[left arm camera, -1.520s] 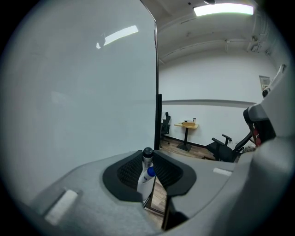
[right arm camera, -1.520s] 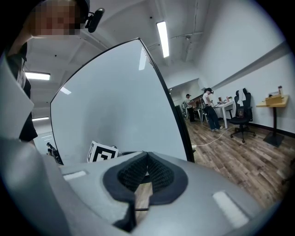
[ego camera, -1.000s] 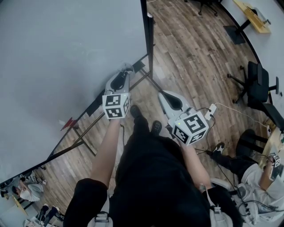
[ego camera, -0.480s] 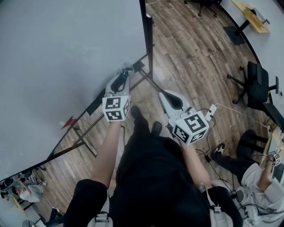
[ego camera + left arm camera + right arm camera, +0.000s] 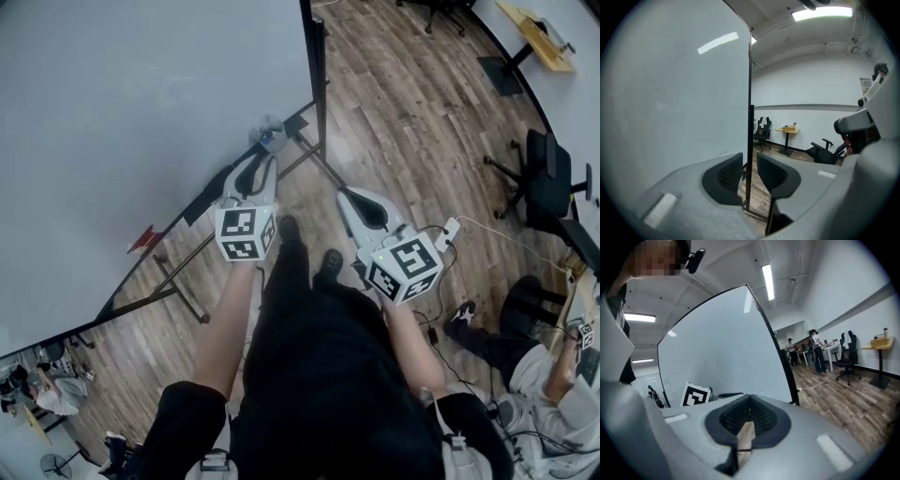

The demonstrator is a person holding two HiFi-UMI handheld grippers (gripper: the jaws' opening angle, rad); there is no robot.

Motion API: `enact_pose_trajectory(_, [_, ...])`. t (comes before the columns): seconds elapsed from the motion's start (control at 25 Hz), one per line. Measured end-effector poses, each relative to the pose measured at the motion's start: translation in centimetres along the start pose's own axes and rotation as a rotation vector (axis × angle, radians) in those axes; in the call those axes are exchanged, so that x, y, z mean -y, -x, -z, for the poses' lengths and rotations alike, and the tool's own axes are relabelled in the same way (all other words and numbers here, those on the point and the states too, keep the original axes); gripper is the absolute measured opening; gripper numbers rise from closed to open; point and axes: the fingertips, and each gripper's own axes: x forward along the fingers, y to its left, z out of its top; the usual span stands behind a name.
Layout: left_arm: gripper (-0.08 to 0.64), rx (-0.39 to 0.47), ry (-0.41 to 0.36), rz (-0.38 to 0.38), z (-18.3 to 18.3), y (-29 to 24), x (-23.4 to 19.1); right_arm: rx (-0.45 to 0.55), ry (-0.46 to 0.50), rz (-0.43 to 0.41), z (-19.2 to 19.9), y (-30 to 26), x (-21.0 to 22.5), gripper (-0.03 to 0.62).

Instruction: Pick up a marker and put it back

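Note:
A big whiteboard (image 5: 141, 103) on a black stand fills the left of the head view. At its lower corner sits a small pale holder (image 5: 268, 138) with something blue in it; I cannot make out a single marker. My left gripper (image 5: 264, 161) hangs just below that holder, open, with nothing between its pads. In the left gripper view (image 5: 749, 165) only the board's black frame post (image 5: 750, 117) shows through the gap. My right gripper (image 5: 345, 199) is held lower and to the right over the floor, shut and empty (image 5: 749, 399).
The board's stand legs (image 5: 178, 281) cross the wooden floor by the person's feet. A small red thing (image 5: 142, 240) sits on the board's lower edge. Office chairs (image 5: 548, 178), a cable with a white plug (image 5: 445, 232) and a seated person (image 5: 553, 375) are on the right.
My left gripper has drawn back from the board's corner toward the body, uncovering the pale holder. The right gripper has hardly moved.

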Motion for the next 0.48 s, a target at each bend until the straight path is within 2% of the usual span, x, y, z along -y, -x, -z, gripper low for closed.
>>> enact_pose_trajectory(0.24, [0.080, 0.025, -0.002, 0.020, -0.9, 2.8, 1.5, -0.007, -0.021, 0.002, 0.7, 0.3, -0.6, 0.003])
enact_pose_trajectory(0.48, [0.058, 0.068, -0.024, 0.073, -2.4, 4.9, 2.1, -0.005, -0.017, 0.016, 0.9, -0.8, -1.9, 0.003])
